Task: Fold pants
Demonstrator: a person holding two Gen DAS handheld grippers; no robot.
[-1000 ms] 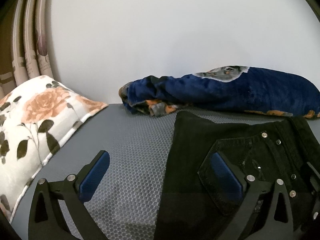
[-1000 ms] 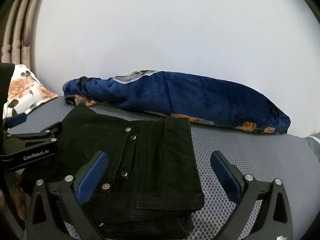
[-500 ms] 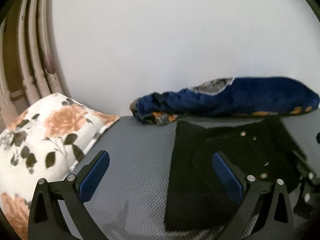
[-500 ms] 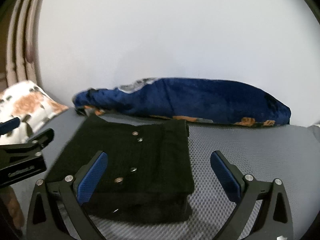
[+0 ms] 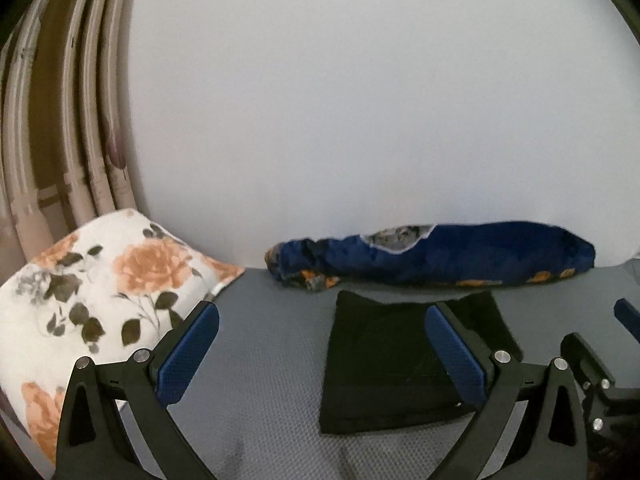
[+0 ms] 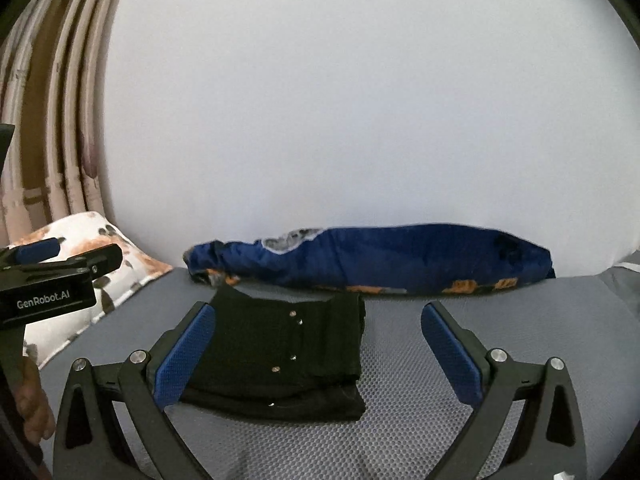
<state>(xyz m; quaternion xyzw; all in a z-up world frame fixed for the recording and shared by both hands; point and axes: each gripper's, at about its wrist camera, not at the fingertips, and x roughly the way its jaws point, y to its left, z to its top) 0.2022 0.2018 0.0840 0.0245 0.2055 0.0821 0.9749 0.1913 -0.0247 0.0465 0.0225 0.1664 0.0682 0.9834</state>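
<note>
Black pants (image 6: 288, 352): folded into a compact stack, lying on the grey mesh mattress (image 6: 400, 432), near centre. Soft, heavy denim by appearance, not slippery; best taken at the thick folded edge. Left gripper (image 5: 320, 352): wide, empty. Right gripper (image 6: 318, 350): wide, empty. Far side: rolled blue blanket (image 6: 400, 260) against white wall. Left: floral pillow (image 5: 88, 288), curtain (image 5: 60, 120).

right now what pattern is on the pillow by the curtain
White with orange roses and dark leaves; the pillow shows best in the left wrist view.
</note>
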